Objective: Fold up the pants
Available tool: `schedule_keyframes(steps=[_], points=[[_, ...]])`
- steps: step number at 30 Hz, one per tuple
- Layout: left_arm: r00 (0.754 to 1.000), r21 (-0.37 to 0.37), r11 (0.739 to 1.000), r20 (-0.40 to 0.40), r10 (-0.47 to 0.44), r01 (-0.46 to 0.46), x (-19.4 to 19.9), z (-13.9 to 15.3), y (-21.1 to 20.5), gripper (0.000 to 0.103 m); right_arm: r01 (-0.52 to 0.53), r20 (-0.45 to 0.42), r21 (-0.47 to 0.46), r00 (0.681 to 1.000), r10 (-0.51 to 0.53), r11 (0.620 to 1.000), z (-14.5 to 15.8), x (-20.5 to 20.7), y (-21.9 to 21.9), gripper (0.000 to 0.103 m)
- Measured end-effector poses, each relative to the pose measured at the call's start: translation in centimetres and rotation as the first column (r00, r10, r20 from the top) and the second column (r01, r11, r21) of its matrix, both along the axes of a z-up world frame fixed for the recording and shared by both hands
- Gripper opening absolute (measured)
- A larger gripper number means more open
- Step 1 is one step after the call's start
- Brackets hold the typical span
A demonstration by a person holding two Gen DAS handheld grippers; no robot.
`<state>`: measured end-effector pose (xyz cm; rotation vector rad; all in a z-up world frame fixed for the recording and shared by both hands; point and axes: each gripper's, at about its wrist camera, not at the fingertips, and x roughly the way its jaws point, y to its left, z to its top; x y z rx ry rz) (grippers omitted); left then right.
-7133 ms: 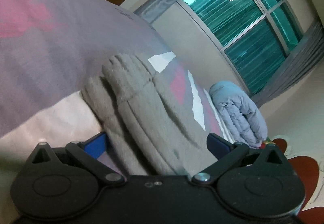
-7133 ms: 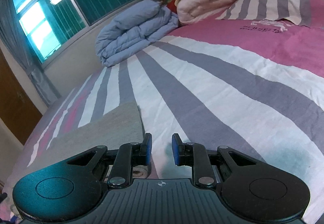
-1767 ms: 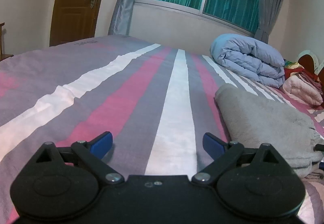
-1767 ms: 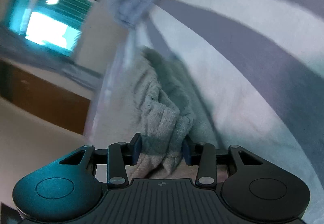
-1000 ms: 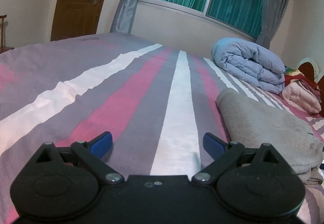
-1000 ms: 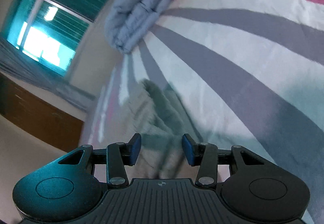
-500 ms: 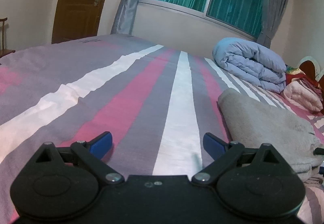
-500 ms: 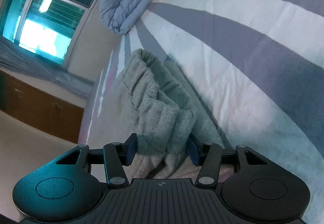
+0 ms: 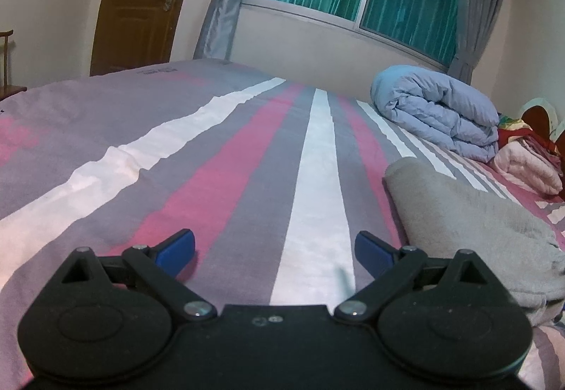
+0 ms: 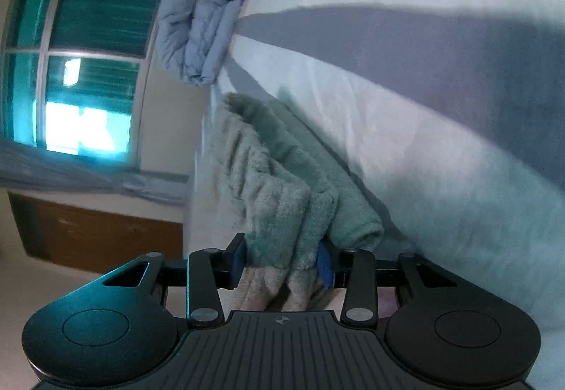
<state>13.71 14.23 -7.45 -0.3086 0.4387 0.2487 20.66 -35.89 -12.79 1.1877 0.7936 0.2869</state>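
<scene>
While the right gripper (image 10: 280, 257) pinches the folded grey pants (image 10: 282, 192), the left gripper (image 9: 273, 249) hovers spread wide above the striped bedsheet (image 9: 212, 157), whose printed text is unreadable.

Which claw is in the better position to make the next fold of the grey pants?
The right claw: its jaws are closed on a bunched edge of the grey pants. The left claw is open over bare bedsheet, with the pants off to its right side.

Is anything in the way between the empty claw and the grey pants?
Nothing visible is. The left claw is open over bare striped bedsheet, and the grey pants lie just to its right. The right claw already grips their thick edge.
</scene>
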Motion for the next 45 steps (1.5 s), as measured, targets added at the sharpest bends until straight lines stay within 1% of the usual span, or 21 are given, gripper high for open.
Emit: schedule_keyframes(steps=[2,4,7,9,11,12,13,15,17,19,21,24,27,28,29,30,32,35,39,42,45], points=[[1.0,-0.015,1.0,-0.008,0.013,-0.013,0.1,-0.2,0.3,0.091,-0.023,0.073,-0.113,0.997,0.031,0.993,2.1,-0.6,0.0,0.044],[1.0,-0.024,1.0,-0.014,0.018,-0.018,0.2,-0.3,0.4,0.091,-0.051,0.089,-0.177,0.994,0.067,0.983,2.8,-0.7,0.3,0.044],[1.0,-0.01,1.0,-0.012,0.006,-0.006,0.1,-0.2,0.1,0.091,-0.07,0.052,-0.148,0.996,0.078,0.987,2.1,0.3,0.2,0.05],[1.0,-0.001,1.0,-0.011,-0.001,0.001,0.1,-0.1,0.0,0.091,-0.077,0.038,-0.134,0.996,0.083,0.988,1.8,0.9,0.5,0.05],[1.0,-0.005,1.0,-0.013,0.005,-0.005,0.0,-0.2,0.2,0.091,-0.083,0.037,-0.177,0.995,0.091,0.981,2.8,1.0,1.3,0.04],[1.0,-0.009,1.0,-0.012,0.008,-0.008,0.0,-0.2,0.2,0.091,-0.077,0.086,-0.152,0.992,0.091,0.985,3.7,0.9,1.4,0.04],[1.0,-0.014,1.0,-0.011,0.012,-0.012,0.0,-0.2,0.3,0.091,-0.064,0.154,-0.069,0.985,0.074,0.996,4.5,0.6,0.9,0.039],[1.0,-0.017,1.0,-0.017,0.017,-0.017,0.2,-0.2,0.3,0.091,-0.03,0.182,0.008,0.983,0.028,1.0,4.9,0.2,0.3,0.039],[1.0,-0.017,1.0,-0.024,0.015,-0.015,0.4,-0.3,0.2,0.091,-0.007,0.113,0.002,0.994,0.007,1.0,3.5,0.3,0.1,0.039],[1.0,-0.012,1.0,-0.026,0.007,-0.007,0.5,-0.2,0.0,0.091,-0.026,-0.043,-0.016,0.999,0.025,1.0,-0.1,0.9,0.1,0.038],[1.0,-0.001,1.0,-0.026,-0.004,0.004,0.5,-0.2,-0.3,0.091,-0.027,-0.019,0.035,0.999,0.028,0.999,-0.7,0.8,-0.6,0.039],[0.999,0.01,1.0,-0.037,-0.01,0.01,0.7,-0.3,-0.5,0.092,-0.042,0.0,0.013,0.999,0.042,0.999,0.3,0.7,-0.5,0.04],[0.999,0.014,1.0,-0.033,-0.007,0.008,0.6,-0.2,-0.6,0.092,-0.024,0.069,0.146,0.998,0.014,0.989,0.5,0.5,-0.7,0.04],[0.999,0.013,1.0,-0.033,-0.004,0.004,0.6,-0.2,-0.6,0.092,-0.029,0.083,0.086,0.996,0.022,0.996,0.6,0.4,-0.6,0.04],[0.999,0.011,1.0,-0.034,0.0,0.0,0.6,-0.2,-0.6,0.092,-0.035,0.055,-0.021,0.998,0.036,0.999,0.5,0.7,-0.3,0.039],[0.999,0.01,1.0,-0.034,0.003,-0.003,0.6,-0.2,-0.6,0.092,-0.059,0.024,-0.078,0.998,0.061,0.995,-0.1,1.1,0.1,0.039],[1.0,0.012,1.0,-0.031,0.003,-0.002,0.6,-0.1,-0.7,0.092,-0.068,0.032,-0.063,0.997,0.071,0.996,0.0,1.4,0.3,0.042],[0.999,0.011,1.0,-0.034,0.0,0.001,0.7,-0.2,-0.7,0.092,-0.092,0.04,-0.028,0.995,0.093,0.995,0.6,1.3,-0.8,0.052],[0.999,0.02,1.0,-0.04,-0.014,0.015,1.0,-0.2,-1.1,0.092,-0.014,0.087,-0.098,0.996,0.023,0.995,1.7,-0.6,-3.4,0.057],[0.999,0.036,0.999,-0.045,-0.023,0.025,1.3,-0.2,-1.5,0.092,0.045,0.204,-0.177,0.979,-0.008,0.983,3.8,-1.2,-3.8,0.057],[0.998,0.026,0.998,0.025,-0.053,0.052,0.9,0.6,-2.0,0.092,-0.014,0.317,-0.239,0.944,0.092,0.971,6.0,-1.0,-1.5,0.057]])
